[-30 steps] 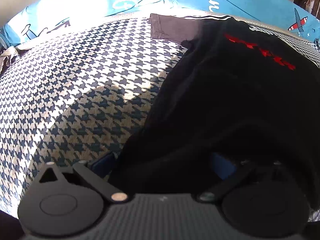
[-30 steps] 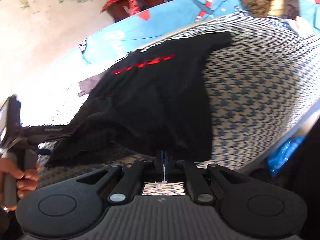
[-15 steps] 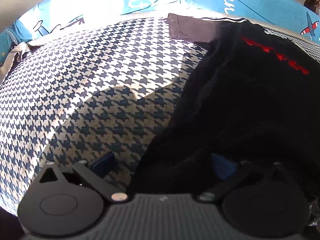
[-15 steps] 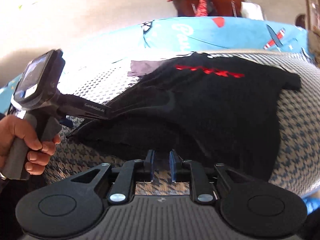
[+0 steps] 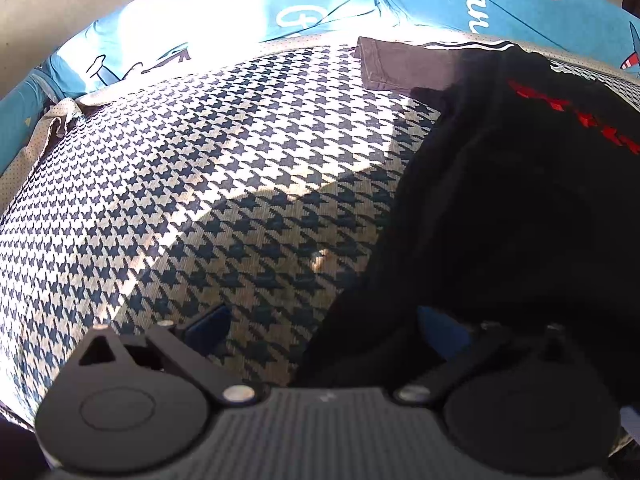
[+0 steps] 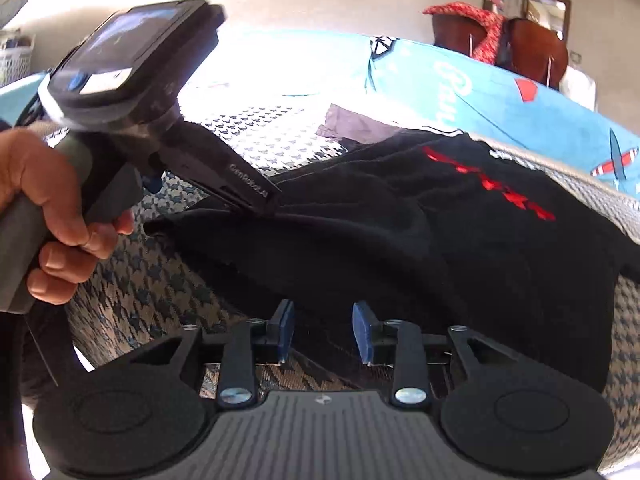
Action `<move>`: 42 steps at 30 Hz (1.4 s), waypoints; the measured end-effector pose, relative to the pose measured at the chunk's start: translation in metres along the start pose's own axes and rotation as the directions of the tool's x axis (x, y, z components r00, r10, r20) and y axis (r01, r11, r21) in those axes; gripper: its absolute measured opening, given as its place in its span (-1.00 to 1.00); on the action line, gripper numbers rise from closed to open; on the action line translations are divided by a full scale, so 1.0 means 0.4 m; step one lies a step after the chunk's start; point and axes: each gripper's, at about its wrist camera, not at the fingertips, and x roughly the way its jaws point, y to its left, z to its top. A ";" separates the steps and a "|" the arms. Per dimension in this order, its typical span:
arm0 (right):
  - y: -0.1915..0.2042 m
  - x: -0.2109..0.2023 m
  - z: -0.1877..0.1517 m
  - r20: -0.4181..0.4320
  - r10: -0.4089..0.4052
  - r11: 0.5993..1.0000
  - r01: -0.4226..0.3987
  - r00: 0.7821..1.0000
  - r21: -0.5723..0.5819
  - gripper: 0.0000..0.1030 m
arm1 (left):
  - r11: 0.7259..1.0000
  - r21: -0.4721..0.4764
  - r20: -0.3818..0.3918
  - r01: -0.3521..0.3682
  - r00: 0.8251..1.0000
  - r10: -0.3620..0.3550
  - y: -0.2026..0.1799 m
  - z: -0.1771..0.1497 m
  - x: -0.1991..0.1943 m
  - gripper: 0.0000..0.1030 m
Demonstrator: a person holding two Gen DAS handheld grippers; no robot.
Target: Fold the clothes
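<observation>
A black T-shirt (image 5: 500,200) with a red print lies crumpled on the houndstooth bed cover (image 5: 200,180). My left gripper (image 5: 324,324) is open, its blue pads far apart. The shirt's near edge drapes over its right finger, and its left pad (image 5: 208,324) stands bare above the cover. In the right wrist view the T-shirt (image 6: 400,248) fills the middle, and the left gripper (image 6: 264,200), held by a hand (image 6: 52,216), touches the shirt's bunched left edge. My right gripper (image 6: 323,332) is open just in front of the shirt's near hem, with nothing pinched between its pads.
One sleeve (image 5: 400,64) lies flat in sunlight at the far side. Blue printed bedding (image 5: 520,0) borders the cover at the back. A chair with a red cloth (image 6: 500,36) stands behind the bed. Bare houndstooth cover stretches left of the shirt.
My right gripper went from shut on the shirt's hem to open, letting it go, and swung left toward the left gripper. The shirt has slid rightward in the left wrist view.
</observation>
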 end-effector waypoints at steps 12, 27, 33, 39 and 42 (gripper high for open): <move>0.033 0.059 0.007 -0.003 -0.032 0.997 0.031 0.999 -0.076 -0.30 | 0.999 -0.039 -0.004 -0.014 1.000 0.014 0.010 0.009 0.016 1.00; 0.041 0.018 0.039 0.074 0.070 0.997 -0.071 0.995 0.013 -0.89 | 0.998 -0.066 0.051 -0.005 0.999 0.008 0.025 0.015 -0.019 1.00; 0.049 0.034 0.034 0.027 0.149 0.987 -0.150 0.989 0.055 -0.88 | 0.998 -0.063 0.064 -0.014 0.998 0.018 0.030 0.016 -0.025 1.00; 0.053 0.052 0.016 -0.025 0.183 0.981 -0.181 0.983 0.070 -0.88 | 0.997 -0.073 0.065 -0.015 0.998 0.020 0.035 0.017 -0.025 1.00; 0.059 0.044 0.012 -0.034 0.239 0.969 -0.237 0.970 0.066 -0.88 | 0.996 -0.084 0.067 -0.024 0.997 0.029 0.042 0.018 -0.027 1.00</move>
